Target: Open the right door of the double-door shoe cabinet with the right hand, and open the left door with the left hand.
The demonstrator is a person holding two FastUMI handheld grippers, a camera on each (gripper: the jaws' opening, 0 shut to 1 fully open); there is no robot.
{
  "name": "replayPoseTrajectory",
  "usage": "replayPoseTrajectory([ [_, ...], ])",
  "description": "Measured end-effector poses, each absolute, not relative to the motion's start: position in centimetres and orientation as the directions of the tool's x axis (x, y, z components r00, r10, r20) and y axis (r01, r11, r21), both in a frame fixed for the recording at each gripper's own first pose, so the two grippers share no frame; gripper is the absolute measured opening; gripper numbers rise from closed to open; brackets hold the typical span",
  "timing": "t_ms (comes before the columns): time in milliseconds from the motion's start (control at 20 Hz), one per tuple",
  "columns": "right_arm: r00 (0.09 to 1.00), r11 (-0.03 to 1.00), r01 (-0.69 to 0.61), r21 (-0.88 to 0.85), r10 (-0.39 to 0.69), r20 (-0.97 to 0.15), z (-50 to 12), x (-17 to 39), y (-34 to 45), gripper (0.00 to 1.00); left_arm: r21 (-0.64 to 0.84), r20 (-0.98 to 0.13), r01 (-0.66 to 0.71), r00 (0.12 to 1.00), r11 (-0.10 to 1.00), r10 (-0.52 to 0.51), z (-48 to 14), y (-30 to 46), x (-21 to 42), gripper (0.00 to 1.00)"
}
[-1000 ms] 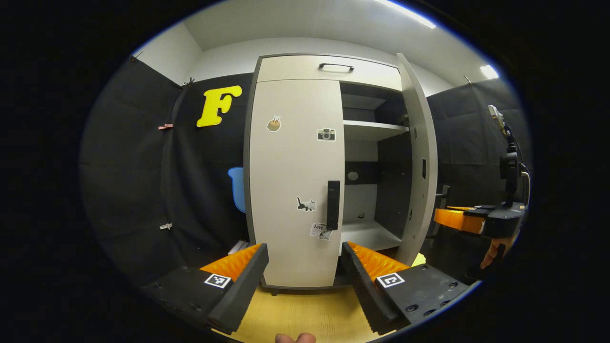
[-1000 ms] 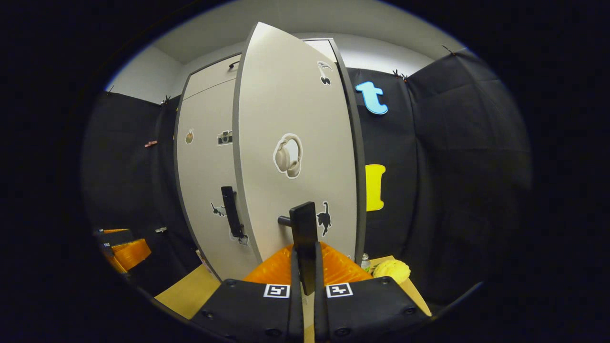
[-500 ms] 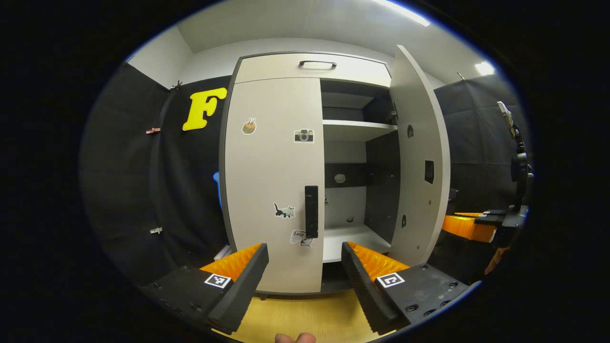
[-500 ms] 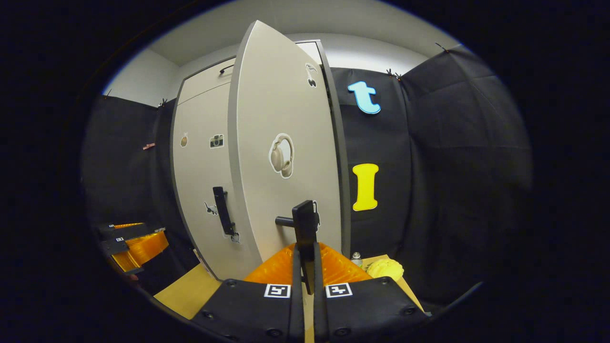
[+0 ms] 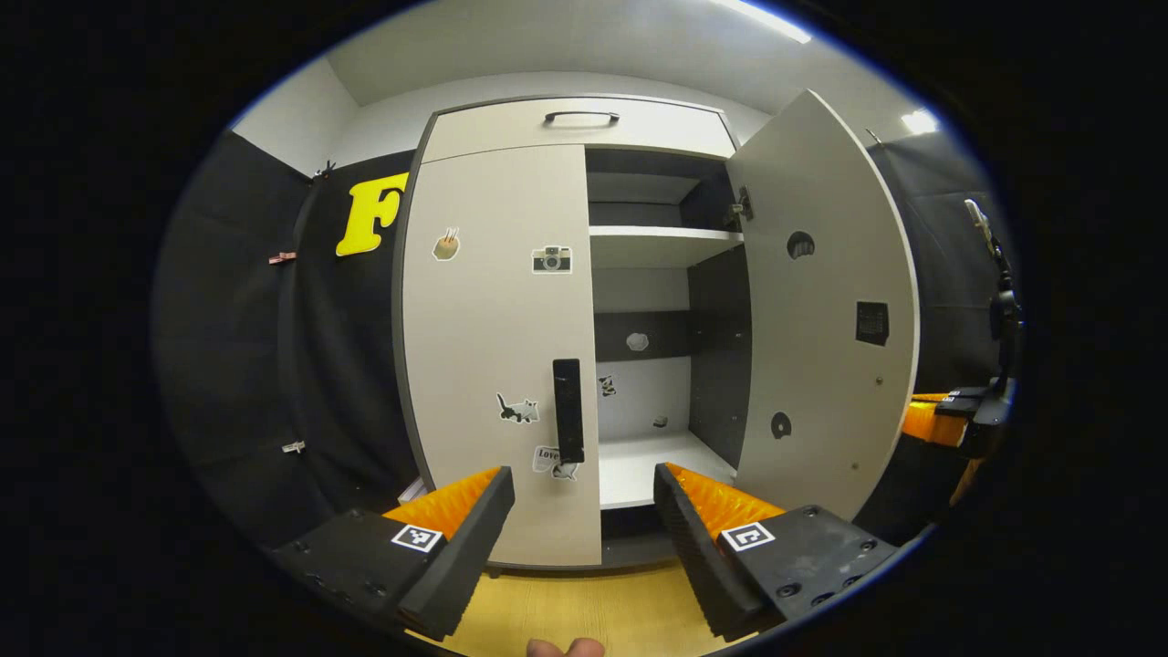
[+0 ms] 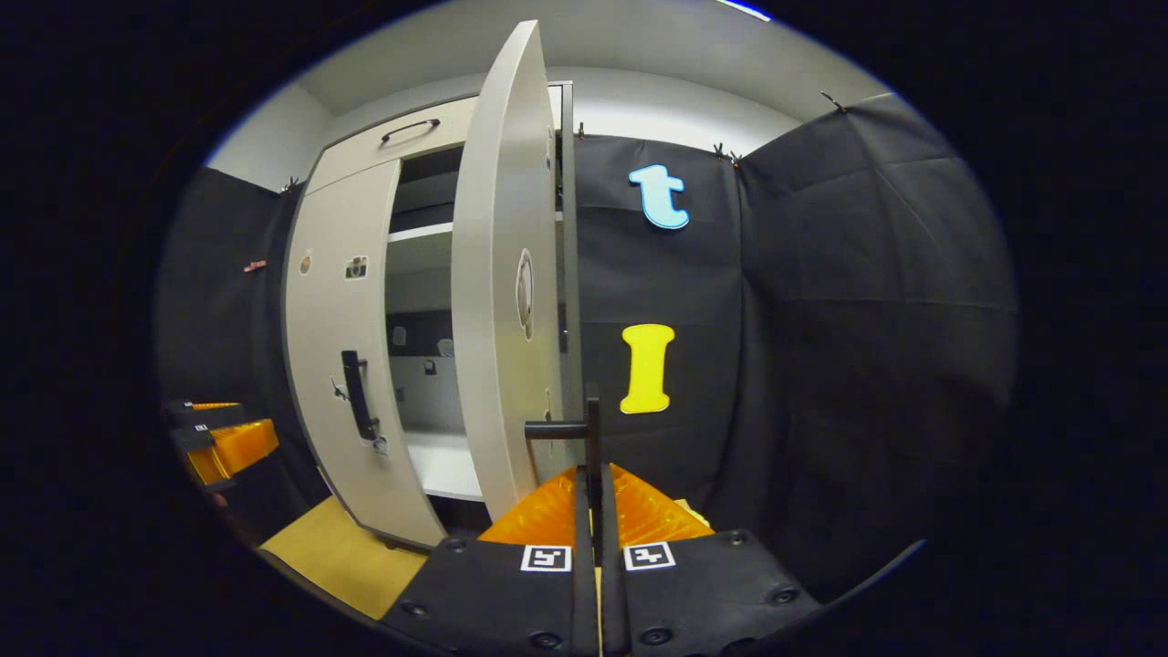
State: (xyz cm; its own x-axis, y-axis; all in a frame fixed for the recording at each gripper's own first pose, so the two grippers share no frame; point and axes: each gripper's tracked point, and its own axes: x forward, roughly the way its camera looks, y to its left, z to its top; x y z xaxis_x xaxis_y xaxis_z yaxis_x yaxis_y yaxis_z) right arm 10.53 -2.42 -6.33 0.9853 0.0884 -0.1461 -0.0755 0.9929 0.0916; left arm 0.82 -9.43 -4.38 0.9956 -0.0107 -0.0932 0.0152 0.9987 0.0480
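One door stands wide: the right door (image 6: 497, 274) is held by its handle (image 6: 591, 429), clamped in the right gripper (image 6: 591, 511); left gripper (image 5: 584, 511), jaws apart, is lined up on the left door's handle (image 5: 568, 411).

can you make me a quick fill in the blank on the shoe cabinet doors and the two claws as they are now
1. The right claw is shut on the right door's ____.
2. The left door of the shoe cabinet is ____.
3. The left claw is ____, holding nothing.
4. The right door stands ____.

Missing words: handle; closed; open; open
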Motion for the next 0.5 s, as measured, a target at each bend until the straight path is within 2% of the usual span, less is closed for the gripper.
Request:
replayPoseTrajectory([
  [100,0.973,0.982,-0.119,0.149,0.145,-0.180,-7.0,10.2,-1.3,0.06,0.050,-0.092,0.010,0.996,0.999,-0.005,-4.3,-9.6,1.2,0.95],
  [400,0.984,0.992,-0.082,0.095,0.096,-0.150,-6.4,10.5,-2.3,0.07,0.066,-0.078,-0.025,0.996,0.998,0.030,-4.0,-8.7,2.9,0.95],
  [450,0.985,0.993,-0.077,0.092,0.090,-0.145,-6.2,10.1,-2.6,0.10,0.073,-0.074,-0.036,0.996,0.997,0.042,-3.9,-8.3,3.5,0.95],
  [500,0.986,0.992,-0.082,0.098,0.095,-0.138,-5.9,9.8,-2.7,0.17,0.083,-0.069,-0.048,0.996,0.995,0.053,-3.9,-7.9,4.1,0.95],
])
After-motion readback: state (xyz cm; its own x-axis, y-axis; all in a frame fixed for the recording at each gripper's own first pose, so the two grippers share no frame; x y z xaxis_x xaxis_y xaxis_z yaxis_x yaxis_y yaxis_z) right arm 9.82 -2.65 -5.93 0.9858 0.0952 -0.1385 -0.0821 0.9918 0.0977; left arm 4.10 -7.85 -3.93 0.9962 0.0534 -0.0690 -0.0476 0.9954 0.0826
